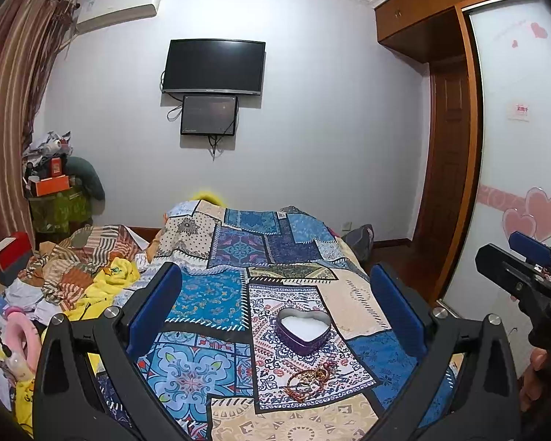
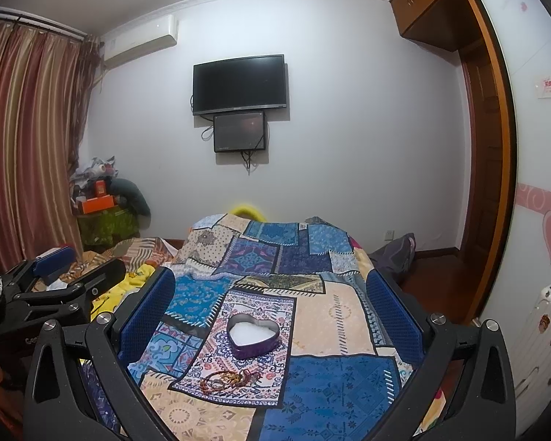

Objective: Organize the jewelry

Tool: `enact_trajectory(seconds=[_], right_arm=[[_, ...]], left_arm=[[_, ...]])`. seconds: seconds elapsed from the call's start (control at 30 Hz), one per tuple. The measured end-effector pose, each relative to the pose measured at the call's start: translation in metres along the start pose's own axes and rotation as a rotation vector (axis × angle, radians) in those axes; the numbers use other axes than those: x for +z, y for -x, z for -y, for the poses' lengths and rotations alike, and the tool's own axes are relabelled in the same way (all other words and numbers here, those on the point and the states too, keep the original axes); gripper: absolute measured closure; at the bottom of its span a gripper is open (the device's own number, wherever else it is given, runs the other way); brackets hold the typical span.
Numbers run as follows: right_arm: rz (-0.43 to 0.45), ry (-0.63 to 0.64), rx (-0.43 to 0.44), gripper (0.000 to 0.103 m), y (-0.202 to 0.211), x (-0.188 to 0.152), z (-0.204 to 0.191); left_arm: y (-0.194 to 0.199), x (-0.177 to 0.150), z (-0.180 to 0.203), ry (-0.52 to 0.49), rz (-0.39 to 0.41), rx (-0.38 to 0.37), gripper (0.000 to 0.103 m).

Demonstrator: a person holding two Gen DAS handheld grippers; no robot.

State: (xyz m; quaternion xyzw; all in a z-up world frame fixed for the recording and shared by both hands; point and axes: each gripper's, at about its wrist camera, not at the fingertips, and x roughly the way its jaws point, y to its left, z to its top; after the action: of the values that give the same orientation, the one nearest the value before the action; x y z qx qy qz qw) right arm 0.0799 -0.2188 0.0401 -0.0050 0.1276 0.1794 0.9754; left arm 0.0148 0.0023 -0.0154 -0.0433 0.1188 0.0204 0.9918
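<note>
Both tongs released, nothing gripped: left tongs point(image 1: 275, 305) and right tongs point(image 2: 272, 301) hover spread wide over the bed point(image 2: 334, 308). Jewelry pile point(image 2: 226, 380) lies on the patchwork quilt, just near-left of the open heart-shaped tin point(image 2: 252, 335), not touching it. TV point(image 2: 239, 83) on far wall.

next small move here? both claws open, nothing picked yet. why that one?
Probably lower the right claw toward the tangled pile of bracelets and close on one strand. Both claws are open and empty, well above the quilt. The heart-shaped tin sits open just beyond the pile, white lining bare, so nothing is stored yet. The left claw looks no better placed.
</note>
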Motion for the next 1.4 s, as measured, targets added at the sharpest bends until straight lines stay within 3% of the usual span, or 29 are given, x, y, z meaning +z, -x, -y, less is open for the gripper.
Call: enact_trajectory(seconds=[1.4], right_arm=[[-0.013, -0.019, -0.001, 0.000, -0.003, -0.002, 0.005]], left_arm=[[0.000, 0.010, 0.005, -0.012, -0.011, -0.001, 0.000]])
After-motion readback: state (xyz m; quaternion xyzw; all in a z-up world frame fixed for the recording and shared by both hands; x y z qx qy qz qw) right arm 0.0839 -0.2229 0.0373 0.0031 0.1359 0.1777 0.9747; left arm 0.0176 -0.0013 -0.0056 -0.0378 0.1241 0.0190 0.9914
